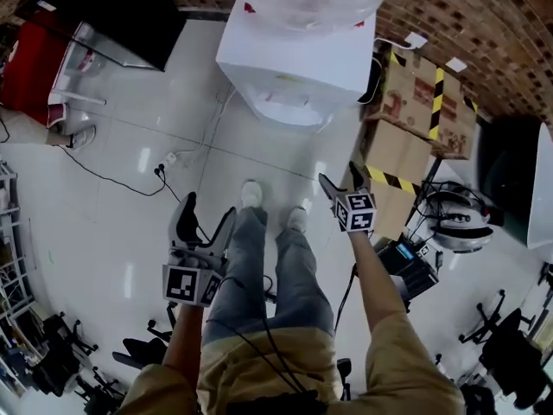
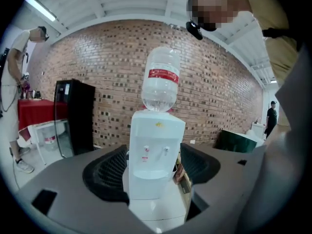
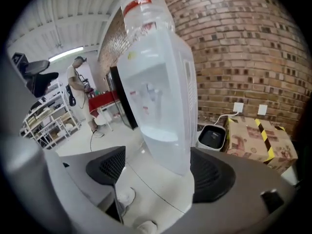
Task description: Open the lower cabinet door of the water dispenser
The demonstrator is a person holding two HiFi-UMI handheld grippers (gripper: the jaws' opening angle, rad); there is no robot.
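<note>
left gripper (image 2: 153, 177): jaws apart, nothing gripped
water dispenser (image 2: 155, 150): white, upright, framed between the jaws, not touching
bottle (image 2: 161, 82): inverted on top, red label
behind: brick wall (image 2: 107, 57)
left side: black cabinet (image 2: 73, 116), red desk (image 2: 34, 112), person (image 2: 12, 77) standing

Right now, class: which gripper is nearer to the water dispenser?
The right. The right gripper hangs open in front of the water dispenser, towards its right side. The left gripper, also open, is farther back, beside the person's left leg.

Dispenser (image 1: 294, 67): glossy wht plastic; floor (image 1: 130, 145) shiny; wall (image 1: 484, 15) rough brick; box (image 1: 415, 102) cardbd.
</note>
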